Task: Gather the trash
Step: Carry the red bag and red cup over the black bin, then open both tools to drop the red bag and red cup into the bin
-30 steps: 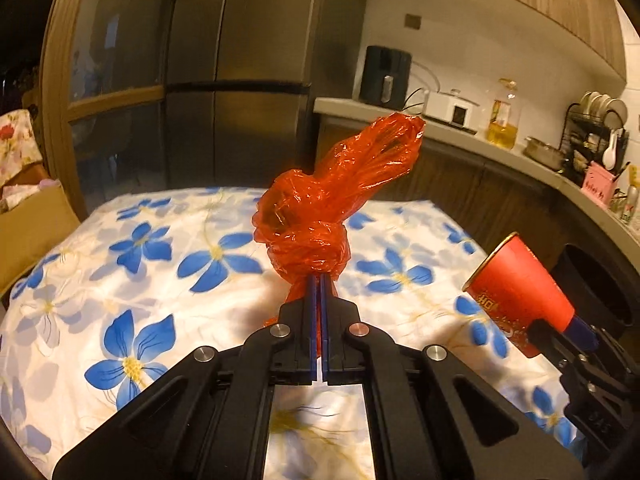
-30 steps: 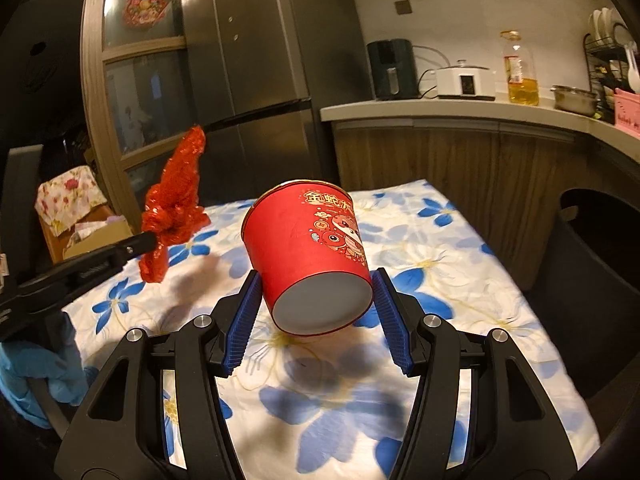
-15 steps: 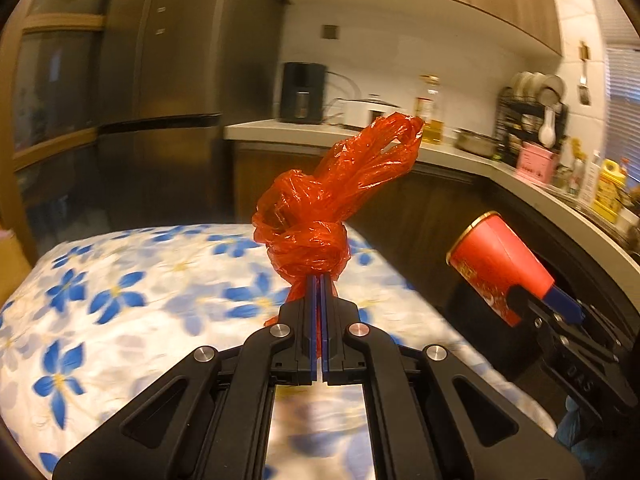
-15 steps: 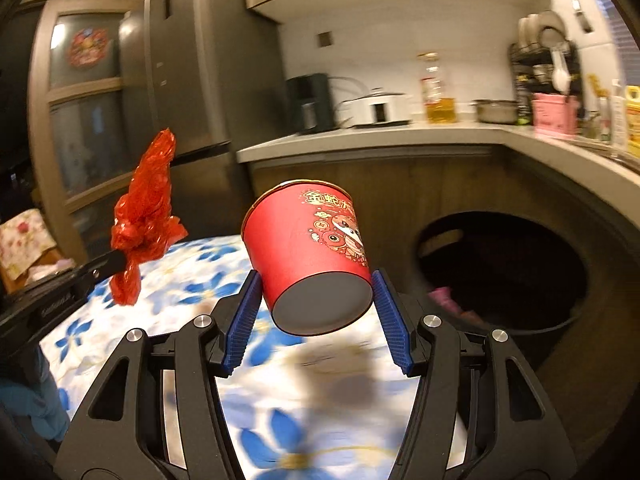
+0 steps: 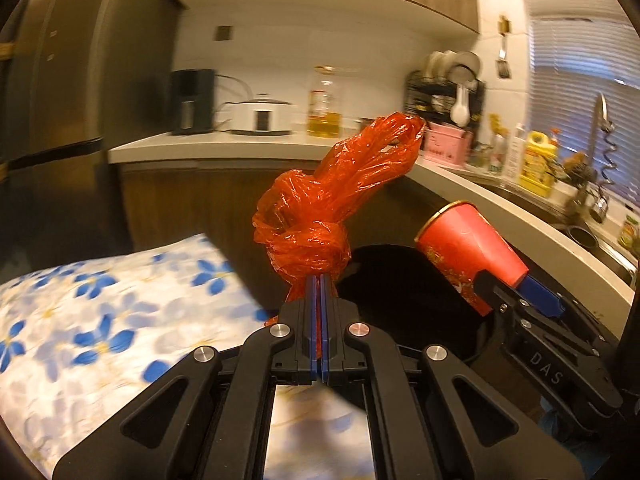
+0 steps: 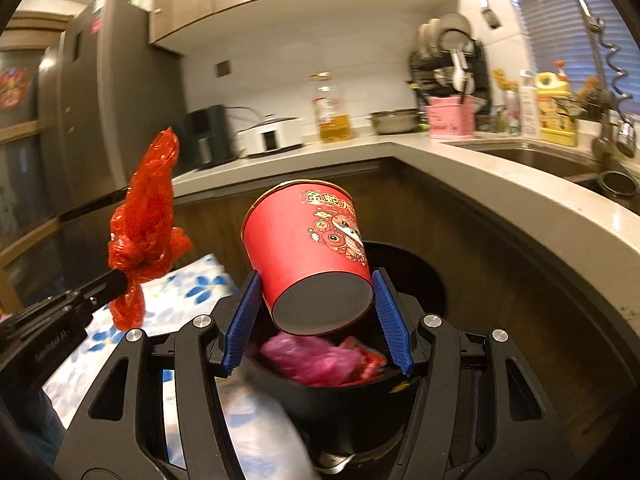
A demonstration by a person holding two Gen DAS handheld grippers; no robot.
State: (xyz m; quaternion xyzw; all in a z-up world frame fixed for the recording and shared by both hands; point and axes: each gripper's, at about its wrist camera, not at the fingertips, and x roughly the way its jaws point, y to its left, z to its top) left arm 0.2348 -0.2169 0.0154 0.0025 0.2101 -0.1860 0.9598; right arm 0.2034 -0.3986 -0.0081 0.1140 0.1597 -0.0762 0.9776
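Note:
My left gripper [image 5: 319,280] is shut on a knotted red plastic bag [image 5: 336,196], which sticks up from the fingertips; the right wrist view shows the same bag [image 6: 146,224] at the left. A red paper cup [image 6: 308,248] with printed figures sits between the blue pads of my right gripper [image 6: 318,304], held by its lower part, base toward the camera. In the left wrist view the cup [image 5: 466,248] is at the right. Both hang above a black trash bin [image 6: 344,396] that holds pink and red wrappers [image 6: 320,360].
A table with a blue-flower cloth [image 5: 100,320] lies to the left of the bin. Behind runs an L-shaped counter [image 6: 500,192] with a cooker, an oil bottle, a dish rack, a pink box and a sink. A grey fridge [image 6: 100,120] stands at the left.
Both grippers have swung right, off the flowered table and over to the black bin by the counter. The bag and the cup stay gripped as before.

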